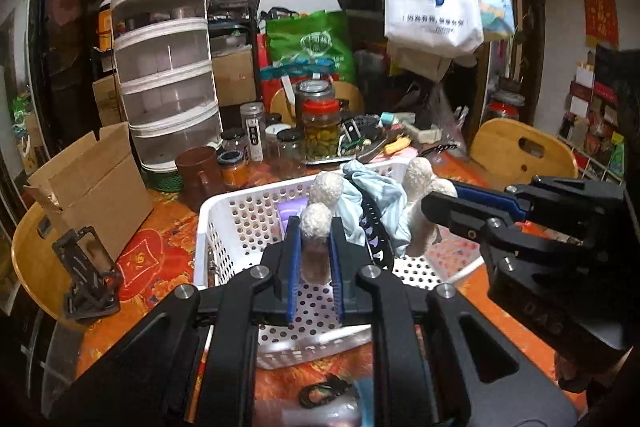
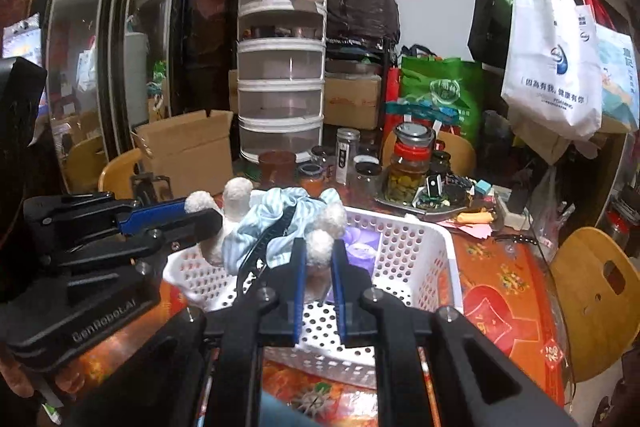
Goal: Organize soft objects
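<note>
Here, in the left wrist view, the left gripper (image 1: 316, 227) is closed to a narrow gap on one fluffy white limb of a plush toy (image 1: 418, 179), whose body is wrapped in a pale blue cloth (image 1: 376, 199). The toy hangs over the white perforated basket (image 1: 240, 223), which sits on the orange patterned table (image 1: 160, 247) toward its near edge. The right gripper (image 1: 430, 201) reaches in from the right, its fingers pinched on another white limb. A cardboard box (image 1: 92, 187) stands at the table's left edge, and jars (image 1: 322, 131) crowd its far side. In the right wrist view, the right gripper (image 2: 320, 251) grips a white limb between nearly closed fingers, while the left gripper (image 2: 204, 215) holds a limb at the toy's other end. The toy seems stretched between the two, its long axis running roughly across the basket's width, limbs pointing up and outward. I judge the step in hand to be lowering the toy into the basket; the next move likely calls for both grippers descending together, then releasing, so that the toy settles inside rather than draping over the rim.
</note>
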`<act>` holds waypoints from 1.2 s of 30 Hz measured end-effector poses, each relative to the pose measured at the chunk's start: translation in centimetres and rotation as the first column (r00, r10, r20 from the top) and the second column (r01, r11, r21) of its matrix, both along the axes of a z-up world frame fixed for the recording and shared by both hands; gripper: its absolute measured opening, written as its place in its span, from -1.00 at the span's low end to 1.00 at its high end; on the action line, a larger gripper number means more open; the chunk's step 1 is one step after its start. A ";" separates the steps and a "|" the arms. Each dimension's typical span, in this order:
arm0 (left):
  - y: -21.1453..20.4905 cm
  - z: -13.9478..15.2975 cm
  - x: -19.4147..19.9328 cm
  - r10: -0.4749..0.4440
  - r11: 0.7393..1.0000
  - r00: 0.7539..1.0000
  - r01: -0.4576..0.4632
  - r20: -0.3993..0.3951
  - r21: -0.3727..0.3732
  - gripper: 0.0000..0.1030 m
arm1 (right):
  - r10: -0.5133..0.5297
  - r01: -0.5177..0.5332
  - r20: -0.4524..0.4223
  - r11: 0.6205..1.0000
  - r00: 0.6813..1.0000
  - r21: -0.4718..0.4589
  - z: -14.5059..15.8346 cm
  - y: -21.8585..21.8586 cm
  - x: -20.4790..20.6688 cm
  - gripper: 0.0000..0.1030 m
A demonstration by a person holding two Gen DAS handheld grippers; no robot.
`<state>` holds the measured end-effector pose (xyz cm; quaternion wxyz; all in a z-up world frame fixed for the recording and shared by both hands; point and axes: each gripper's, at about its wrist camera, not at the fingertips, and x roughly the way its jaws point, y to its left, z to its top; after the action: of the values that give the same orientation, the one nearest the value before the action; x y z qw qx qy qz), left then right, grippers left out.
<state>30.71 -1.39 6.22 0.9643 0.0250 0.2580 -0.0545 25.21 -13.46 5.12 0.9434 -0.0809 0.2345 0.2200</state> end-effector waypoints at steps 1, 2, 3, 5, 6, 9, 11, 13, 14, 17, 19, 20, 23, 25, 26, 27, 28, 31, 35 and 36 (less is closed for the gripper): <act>-0.1 -0.6 0.9 0.002 1.000 1.000 -0.002 -0.010 0.007 -0.77 | 0.005 -0.005 -0.006 1.000 1.000 0.003 -0.4 0.0 0.4 -0.80; -0.1 -1.2 1.2 0.006 1.000 1.000 -0.006 -0.015 0.012 -0.77 | 0.004 -0.004 -0.014 1.000 1.000 -0.003 -0.8 0.0 1.0 -0.80; 0.0 -1.6 1.7 0.010 1.000 1.000 -0.010 -0.018 0.014 -0.77 | 0.001 -0.002 -0.018 1.000 1.000 -0.012 -1.3 0.1 1.5 -0.80; 0.3 -2.6 2.7 0.019 1.000 0.999 -0.018 -0.028 0.014 -0.77 | 0.006 -0.007 -0.018 1.000 1.000 -0.023 -2.1 0.4 2.4 -0.80; 0.4 -3.1 3.1 0.023 1.000 0.999 -0.023 -0.033 0.014 -0.76 | 0.006 -0.007 -0.017 0.999 1.000 -0.035 -2.7 0.5 2.8 -0.80; 0.9 -4.5 4.0 0.031 0.999 0.998 -0.030 -0.054 0.022 -0.75 | 0.023 -0.024 -0.043 1.000 0.999 -0.019 -3.7 0.6 3.7 -0.80; 1.0 -5.3 4.2 0.037 0.999 0.998 -0.035 -0.056 0.034 -0.74 | 0.022 -0.023 -0.060 1.000 0.998 -0.019 -4.2 0.5 4.0 -0.80; 1.1 -5.8 4.3 0.045 0.998 0.997 -0.042 -0.061 0.053 -0.39 | 0.012 -0.013 -0.083 1.000 0.996 -0.010 -4.6 0.2 4.4 -0.68; 1.2 -6.0 4.3 0.059 0.996 0.996 -0.055 -0.062 0.065 -0.19 | 0.012 -0.012 -0.087 1.000 0.996 -0.001 -4.7 -0.1 4.5 -0.58; 1.8 -5.9 3.7 0.073 0.996 0.997 -0.071 -0.031 0.061 0.51 | -0.004 0.006 -0.132 1.000 0.991 0.015 -5.0 -1.0 4.8 0.11; 2.4 -5.8 3.6 0.061 0.998 0.997 -0.060 -0.042 0.030 0.63 | -0.031 0.032 -0.125 0.999 0.992 0.006 -5.1 -1.5 4.6 0.49; 2.5 -5.7 3.6 0.064 0.998 0.997 -0.063 -0.045 0.029 0.65 | -0.043 0.043 -0.120 0.999 0.992 -0.002 -5.1 -1.7 4.4 0.52; 2.8 -5.5 3.4 0.079 0.996 0.996 -0.077 -0.051 0.042 0.71 | -0.068 0.066 -0.129 0.998 0.989 -0.019 -5.2 -2.2 4.4 0.62; 3.2 -5.5 3.4 0.093 0.995 0.994 -0.091 -0.059 0.040 0.75 | -0.075 0.072 -0.133 0.997 0.988 -0.022 -5.3 -2.6 4.2 0.67; 3.4 -5.5 3.3 0.100 0.994 0.993 -0.098 -0.059 0.043 0.75 | -0.080 0.078 -0.132 0.997 0.988 -0.022 -5.3 -2.7 4.1 0.68; 3.4 -5.4 3.1 0.108 0.993 0.992 -0.105 -0.059 0.045 0.78 | -0.083 0.081 -0.133 0.996 0.988 -0.020 -5.3 -2.9 4.1 0.71; 3.7 -5.4 3.1 0.115 0.993 0.991 -0.112 -0.062 0.044 0.79 | -0.087 0.086 -0.135 0.996 0.987 -0.015 -5.3 -3.1 4.0 0.80; 4.2 -5.3 2.7 0.124 0.992 0.990 -0.122 -0.068 0.025 0.82 | -0.098 0.098 -0.134 0.995 0.986 -0.007 -5.1 -3.8 3.7 0.93; 4.4 -5.3 2.3 0.122 0.992 0.990 -0.121 -0.077 0.020 0.84 | -0.099 0.101 -0.138 0.995 0.985 0.011 -4.8 -4.3 3.5 1.00; 4.4 -5.3 2.1 0.122 0.992 0.990 -0.121 -0.075 0.020 0.85 | -0.099 0.101 -0.139 0.995 0.985 0.009 -4.7 -4.4 3.4 1.00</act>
<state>32.84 3.04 0.96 0.9550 0.0147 0.2962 0.0056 28.60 -17.87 0.39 0.9354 -0.0458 0.3013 0.1794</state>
